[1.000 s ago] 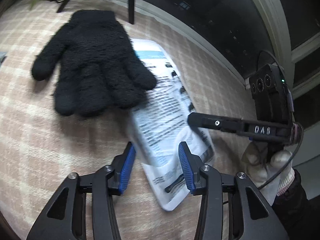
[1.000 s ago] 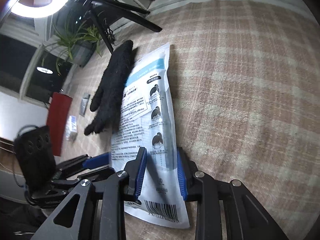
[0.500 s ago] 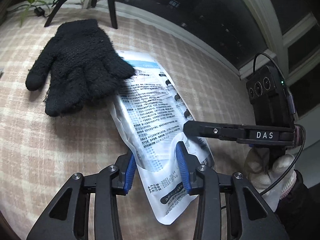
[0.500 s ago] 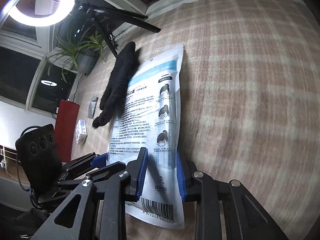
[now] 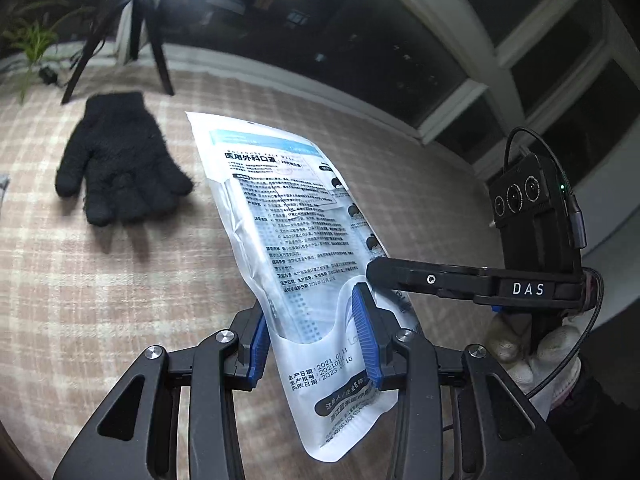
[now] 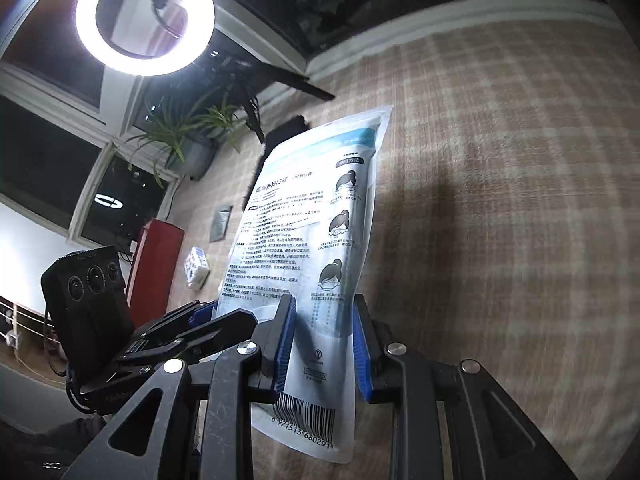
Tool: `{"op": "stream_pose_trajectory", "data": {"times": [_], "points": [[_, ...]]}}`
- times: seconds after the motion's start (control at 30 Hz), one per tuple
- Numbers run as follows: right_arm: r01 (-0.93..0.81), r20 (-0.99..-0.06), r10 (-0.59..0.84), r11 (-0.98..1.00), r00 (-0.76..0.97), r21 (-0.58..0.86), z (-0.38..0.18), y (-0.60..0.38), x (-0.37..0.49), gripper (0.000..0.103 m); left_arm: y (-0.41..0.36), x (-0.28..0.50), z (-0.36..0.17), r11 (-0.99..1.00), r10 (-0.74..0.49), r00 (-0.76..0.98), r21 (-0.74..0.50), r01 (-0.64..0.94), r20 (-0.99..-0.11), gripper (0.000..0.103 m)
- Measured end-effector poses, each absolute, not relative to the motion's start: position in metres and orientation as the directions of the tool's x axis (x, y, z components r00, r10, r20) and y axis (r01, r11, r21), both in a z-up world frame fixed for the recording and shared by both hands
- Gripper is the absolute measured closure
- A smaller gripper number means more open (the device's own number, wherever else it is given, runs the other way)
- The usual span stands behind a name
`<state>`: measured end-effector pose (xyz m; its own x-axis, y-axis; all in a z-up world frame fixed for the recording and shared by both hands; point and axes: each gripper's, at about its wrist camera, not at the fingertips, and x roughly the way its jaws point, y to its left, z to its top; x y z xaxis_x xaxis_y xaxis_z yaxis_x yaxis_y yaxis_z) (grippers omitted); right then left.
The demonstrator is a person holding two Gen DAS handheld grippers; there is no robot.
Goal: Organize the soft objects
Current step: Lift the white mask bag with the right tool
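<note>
The mask pack (image 5: 304, 240) has come up off the checked cloth (image 5: 120, 300); a moment ago it lay flat, partly under the black glove (image 5: 120, 164). Now both the left gripper (image 5: 312, 340) and right gripper (image 6: 324, 340) squeeze its near end. The glove stays far left, free to sort next.

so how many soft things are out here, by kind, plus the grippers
fuzzy black knit glove: 1
white and blue plastic pack of face masks, lifted off the checked beige cloth: 1
small white tissue packet: 1
hand-held gripper: 2, left and right, both on the mask pack
total: 5
</note>
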<state>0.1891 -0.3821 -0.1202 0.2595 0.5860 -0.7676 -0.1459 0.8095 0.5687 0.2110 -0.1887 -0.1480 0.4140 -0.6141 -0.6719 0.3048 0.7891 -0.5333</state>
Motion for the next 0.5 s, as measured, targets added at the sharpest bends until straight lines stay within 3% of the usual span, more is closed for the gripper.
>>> {"op": "stream_pose_trajectory", "data": {"times": [0.5], "points": [[-0.264, -0.734, 0.597, 0.802, 0.325, 0.535, -0.061, -0.296, 0.137, 0.079, -0.096, 0.145, -0.097, 0.811, -0.579, 0.528, -0.507, 0.292, -0.621, 0.066]]}}
